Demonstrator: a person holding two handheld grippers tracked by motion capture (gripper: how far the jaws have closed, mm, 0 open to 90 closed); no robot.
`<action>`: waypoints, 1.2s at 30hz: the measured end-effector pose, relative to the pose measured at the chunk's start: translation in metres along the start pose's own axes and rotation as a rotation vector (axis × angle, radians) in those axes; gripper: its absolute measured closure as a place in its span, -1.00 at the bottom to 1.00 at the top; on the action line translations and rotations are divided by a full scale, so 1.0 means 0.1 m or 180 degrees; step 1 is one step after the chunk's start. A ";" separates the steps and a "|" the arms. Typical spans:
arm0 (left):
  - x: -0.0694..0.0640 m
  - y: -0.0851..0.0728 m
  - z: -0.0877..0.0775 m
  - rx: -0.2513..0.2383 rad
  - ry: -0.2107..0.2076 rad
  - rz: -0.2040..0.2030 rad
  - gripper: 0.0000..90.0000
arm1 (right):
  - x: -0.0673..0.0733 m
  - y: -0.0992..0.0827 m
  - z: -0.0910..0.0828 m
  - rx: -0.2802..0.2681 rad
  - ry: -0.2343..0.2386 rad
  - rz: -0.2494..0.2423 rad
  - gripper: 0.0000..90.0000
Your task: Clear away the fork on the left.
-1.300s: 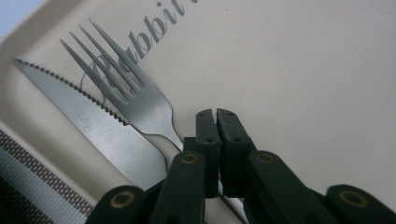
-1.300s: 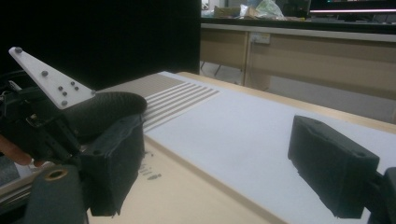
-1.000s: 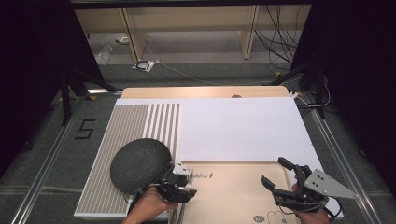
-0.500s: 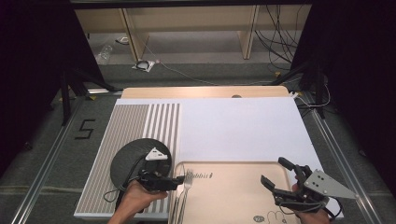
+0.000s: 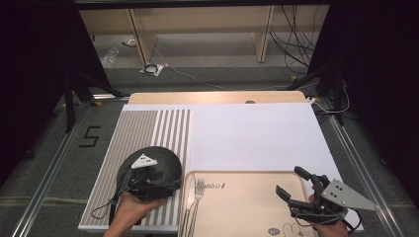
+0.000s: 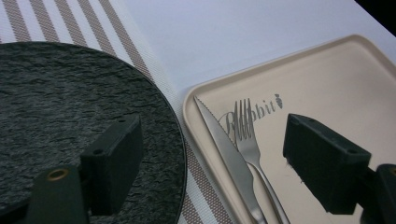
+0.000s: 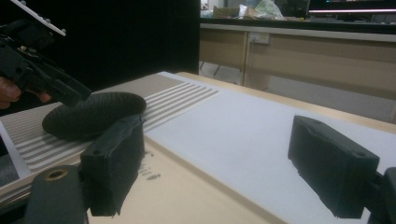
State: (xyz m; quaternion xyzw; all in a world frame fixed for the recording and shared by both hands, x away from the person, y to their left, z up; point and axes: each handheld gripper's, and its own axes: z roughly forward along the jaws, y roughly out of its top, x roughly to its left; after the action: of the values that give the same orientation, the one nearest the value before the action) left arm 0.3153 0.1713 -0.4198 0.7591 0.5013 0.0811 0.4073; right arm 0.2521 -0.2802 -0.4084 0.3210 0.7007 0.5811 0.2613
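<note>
Hovering left tool (image 5: 179,183) gaping, empty | rough dark round plate (image 5: 148,165); steel knife (image 5: 189,197), fork (image 5: 197,195) | right tool (image 5: 294,188) apart

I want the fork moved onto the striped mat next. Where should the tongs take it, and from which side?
Probably at the handle's middle, from straight above. The fork lies flat at the left edge of the beige tray, the knife close against its left side, so the pads have little room there; the tines end looks freer, though thin.

Tray (image 5: 247,212) lies bare from centre towards 3 o'clock; knife (image 5: 189,197) and fork (image 5: 198,195) crowd its 9 o'clock edge; dark plate (image 5: 158,160) blocks beyond.
</note>
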 end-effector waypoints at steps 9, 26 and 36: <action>0.07 -0.03 -0.10 -0.0154 0.0060 -0.0150 -0.57 | -0.01 0.00 0.00 0.0008 -0.0005 0.0008 -0.57; 0.25 -0.10 -0.27 -0.0391 0.0131 -0.0517 -0.58 | -0.01 -0.01 0.01 -0.0002 -0.0008 0.0020 -0.57; 0.32 -0.15 -0.34 -0.0437 0.0260 -0.0734 -0.59 | -0.02 -0.01 0.01 0.0003 -0.0016 0.0021 -0.57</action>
State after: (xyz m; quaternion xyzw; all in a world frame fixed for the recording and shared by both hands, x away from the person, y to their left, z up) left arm 0.3023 0.2182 -0.4172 0.6629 0.5946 0.0988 0.4442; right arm 0.2540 -0.2812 -0.4095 0.3249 0.6992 0.5809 0.2611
